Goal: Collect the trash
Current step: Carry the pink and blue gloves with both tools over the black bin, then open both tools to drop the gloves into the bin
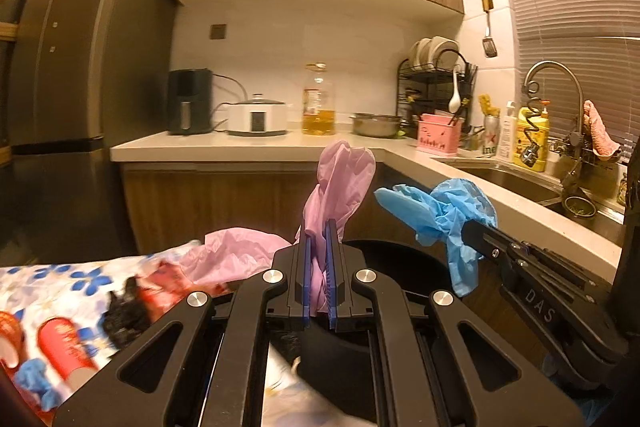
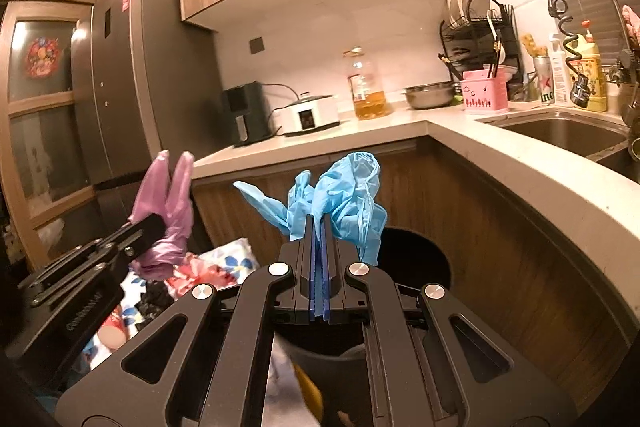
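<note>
Left gripper (image 1: pixel 320 267), black linkage with blue pads, clamped on a crumpled pink disposable glove (image 1: pixel 340 195) at centre frame of the left wrist view. Glove fingers pointing up and away from the jaws; a fold pinched between the pads and trailing down behind them.

Right gripper (image 2: pixel 319 267) likewise pressed together on a crumpled blue disposable glove (image 2: pixel 340 195), centre of the right wrist view. Long axis of that glove roughly upright, one finger flaring toward the left of the frame, a loose tail hanging down at the right of the jaws.

Round black trash bin (image 2: pixel 420 263) directly below and just beyond both grippers: dark opening visible behind the blue glove in the right wrist view, and behind and under the pink glove in the left one (image 1: pixel 400 259). Right gripper seemingly nearer the bin's middle; left gripper closer to its left rim, beside the floral-patterned tablecloth (image 1: pixel 60 283).

More litter lying on that cloth, lower left of the left wrist view: a second pink glove (image 1: pixel 232 255), a crinkled black scrap (image 1: pixel 124 315), a red paper cup (image 1: pixel 66 347), a small blue wad (image 1: pixel 34 381).

Likely next: a short carry over the opening and a release, both gloves limp enough to cling to the pads.
</note>
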Available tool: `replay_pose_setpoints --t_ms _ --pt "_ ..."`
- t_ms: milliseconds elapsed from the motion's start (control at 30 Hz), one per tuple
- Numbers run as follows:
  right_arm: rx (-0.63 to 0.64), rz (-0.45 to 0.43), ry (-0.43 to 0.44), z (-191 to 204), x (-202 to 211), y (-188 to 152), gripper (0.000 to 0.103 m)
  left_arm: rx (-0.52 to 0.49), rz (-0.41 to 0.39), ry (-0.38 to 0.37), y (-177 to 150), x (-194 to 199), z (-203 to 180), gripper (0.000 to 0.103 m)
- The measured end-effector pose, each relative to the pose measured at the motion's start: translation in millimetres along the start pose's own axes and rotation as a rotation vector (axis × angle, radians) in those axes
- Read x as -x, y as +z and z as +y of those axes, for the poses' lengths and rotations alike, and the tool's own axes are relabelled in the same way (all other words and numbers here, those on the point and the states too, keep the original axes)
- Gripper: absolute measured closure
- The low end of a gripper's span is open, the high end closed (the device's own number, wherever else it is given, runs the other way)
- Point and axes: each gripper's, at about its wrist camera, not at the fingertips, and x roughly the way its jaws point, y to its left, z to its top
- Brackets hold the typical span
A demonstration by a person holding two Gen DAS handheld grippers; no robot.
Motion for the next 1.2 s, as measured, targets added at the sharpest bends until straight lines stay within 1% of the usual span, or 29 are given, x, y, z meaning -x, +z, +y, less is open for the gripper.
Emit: replay_pose_setpoints --t_ms 133,333,467,700,900,1067,1100,1133,1200 --pt "-0.01 0.006 -0.002 -11.0 -8.2 1.7 0.101 0.004 0.022 -0.033 0.9 -21.5 -7.7 0.097" --pt "-0.02 0.024 0.004 -22.2 -20.9 3.5 0.101 0.008 0.067 -0.057 -4.5 -50.1 -12.1 0.097" --pt "-0.026 0.032 0.007 -26.4 -27.2 3.8 0.101 0.016 0.085 -0.071 -6.6 -62.5 -11.9 0.097" --pt "-0.035 0.034 0.024 -26.8 -34.7 6.0 0.1 0.01 0.097 -0.087 -6.2 -72.2 -12.3 0.097" --pt "-0.05 0.064 0.052 -29.8 -44.0 5.7 0.099 0.021 0.114 -0.092 -6.3 -81.1 -14.2 0.096" --pt "-0.053 0.079 0.042 -32.5 -49.8 5.8 0.099 0.026 0.122 -0.102 -6.6 -86.0 -14.2 0.096" --pt "-0.057 0.083 0.038 -33.7 -50.8 6.0 0.098 0.023 0.125 -0.103 -6.7 -87.6 -14.5 0.092" --pt "-0.061 0.087 0.034 -35.1 -51.5 6.2 0.096 0.019 0.127 -0.104 -6.9 -88.5 -15.5 0.083" --pt "-0.071 0.091 0.028 -38.5 -52.6 7.1 0.085 0.014 0.123 -0.114 -8.6 -89.0 -15.7 0.068"
